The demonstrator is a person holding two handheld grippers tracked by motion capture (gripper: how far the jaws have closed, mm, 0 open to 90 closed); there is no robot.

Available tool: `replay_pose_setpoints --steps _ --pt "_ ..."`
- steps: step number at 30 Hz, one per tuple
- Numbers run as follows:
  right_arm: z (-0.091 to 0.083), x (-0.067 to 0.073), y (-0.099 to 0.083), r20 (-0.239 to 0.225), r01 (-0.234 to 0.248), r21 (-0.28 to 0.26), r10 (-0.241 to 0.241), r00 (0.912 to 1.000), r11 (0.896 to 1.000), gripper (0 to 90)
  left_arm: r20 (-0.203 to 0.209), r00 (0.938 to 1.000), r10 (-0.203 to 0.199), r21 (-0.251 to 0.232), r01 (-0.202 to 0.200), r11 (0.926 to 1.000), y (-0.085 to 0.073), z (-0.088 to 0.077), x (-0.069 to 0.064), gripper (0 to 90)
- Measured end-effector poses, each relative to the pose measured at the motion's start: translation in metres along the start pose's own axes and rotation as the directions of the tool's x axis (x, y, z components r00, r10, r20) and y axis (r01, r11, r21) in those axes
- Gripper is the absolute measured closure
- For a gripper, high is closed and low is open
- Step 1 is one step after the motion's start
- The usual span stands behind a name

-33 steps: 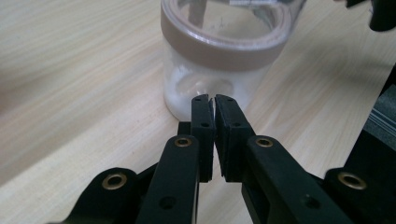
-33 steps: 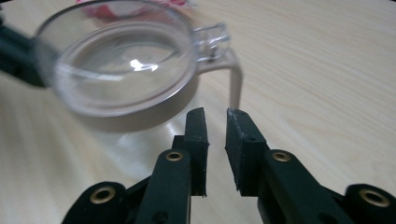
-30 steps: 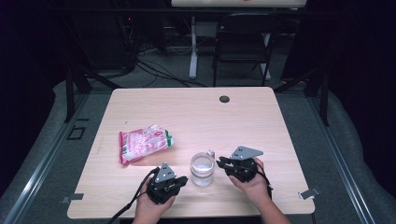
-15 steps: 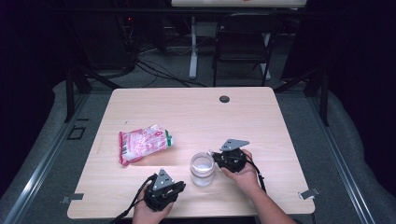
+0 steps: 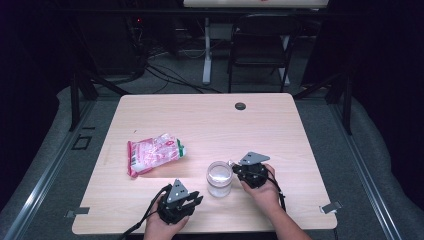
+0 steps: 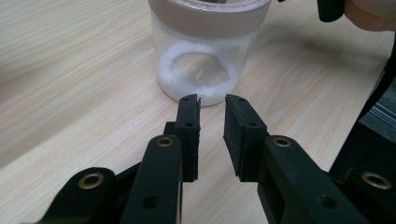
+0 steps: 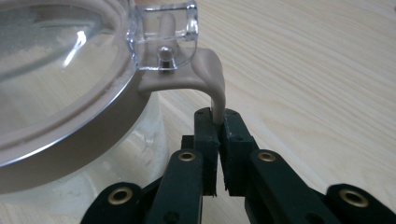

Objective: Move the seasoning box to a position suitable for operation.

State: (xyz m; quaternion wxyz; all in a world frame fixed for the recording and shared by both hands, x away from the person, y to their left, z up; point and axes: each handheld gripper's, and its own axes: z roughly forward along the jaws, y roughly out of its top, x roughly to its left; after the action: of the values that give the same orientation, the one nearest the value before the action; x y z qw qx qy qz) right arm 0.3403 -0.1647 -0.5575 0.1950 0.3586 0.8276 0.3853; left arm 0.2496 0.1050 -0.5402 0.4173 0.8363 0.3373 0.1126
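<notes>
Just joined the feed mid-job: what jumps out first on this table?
The clear jar of white powder near the table's front edge stands out, with the right gripper pinched on the beige tab hanging from its lid. The left gripper sits just short of the jar, jaws slightly apart on nothing. A pink snack bag lies farther left.

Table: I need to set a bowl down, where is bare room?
The table is bare across its far half, between the snack bag and the dark grommet. The near edge is crowded: jar, left gripper, right gripper.
</notes>
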Motion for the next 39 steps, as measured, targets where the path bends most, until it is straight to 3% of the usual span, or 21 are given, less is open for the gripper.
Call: replay_pose_setpoints --steps 6,10,15,18,19,21,24,33,35,39 --pt "-0.015 0.002 -0.012 0.078 -0.047 -0.002 0.047 0.9958 0.999 86.3 0.051 0.9986 0.011 -0.017 -0.01 0.9998 0.011 0.012 -0.001 61.7" --pt "-0.026 0.004 -0.019 0.096 -0.083 0.002 0.082 0.9919 0.997 85.3 0.066 0.9977 0.01 -0.036 -0.008 0.9993 0.018 0.02 -0.004 53.9" --pt "-0.039 0.009 -0.028 0.1 -0.081 0.016 0.079 0.9918 0.997 84.3 0.092 0.9956 0.014 -0.044 -0.01 0.999 0.025 0.029 -0.008 48.3" --pt "-0.046 0.013 -0.033 0.096 -0.084 0.023 0.081 0.992 0.996 83.2 0.11 0.9923 0.057 -0.035 -0.053 0.998 0.03 0.035 -0.013 45.6" --pt "-0.046 0.013 -0.033 0.096 -0.084 0.023 0.081 0.992 0.996 83.2 0.11 0.9923 0.057 -0.035 -0.053 0.998 0.03 0.035 -0.013 45.2" --pt "-0.052 0.016 -0.036 0.098 -0.073 0.027 0.07 0.9928 0.997 82.0 0.106 0.9897 0.096 -0.018 -0.095 0.9953 0.031 0.037 -0.017 44.9" --pt "-0.055 0.018 -0.039 0.092 -0.073 0.021 0.07 0.9933 0.997 81.2 0.105 0.9884 0.11 -0.017 -0.109 0.9939 0.032 0.037 -0.017 44.8" --pt "-0.061 0.018 -0.042 0.109 -0.08 0.029 0.076 0.9912 0.996 80.0 0.156 0.9853 0.07 -0.015 -0.068 0.9976 0.034 0.044 -0.011 45.4" --pt "-0.062 0.016 -0.042 0.111 -0.082 0.03 0.079 0.9907 0.996 80.1 0.158 0.9857 0.059 -0.018 -0.057 0.9982 0.035 0.046 -0.011 45.7" --pt "-0.062 0.012 -0.043 0.127 -0.099 0.026 0.095 0.9874 0.995 80.2 0.145 0.9866 0.075 -0.016 -0.073 0.9972 0.038 0.051 -0.011 49.8"
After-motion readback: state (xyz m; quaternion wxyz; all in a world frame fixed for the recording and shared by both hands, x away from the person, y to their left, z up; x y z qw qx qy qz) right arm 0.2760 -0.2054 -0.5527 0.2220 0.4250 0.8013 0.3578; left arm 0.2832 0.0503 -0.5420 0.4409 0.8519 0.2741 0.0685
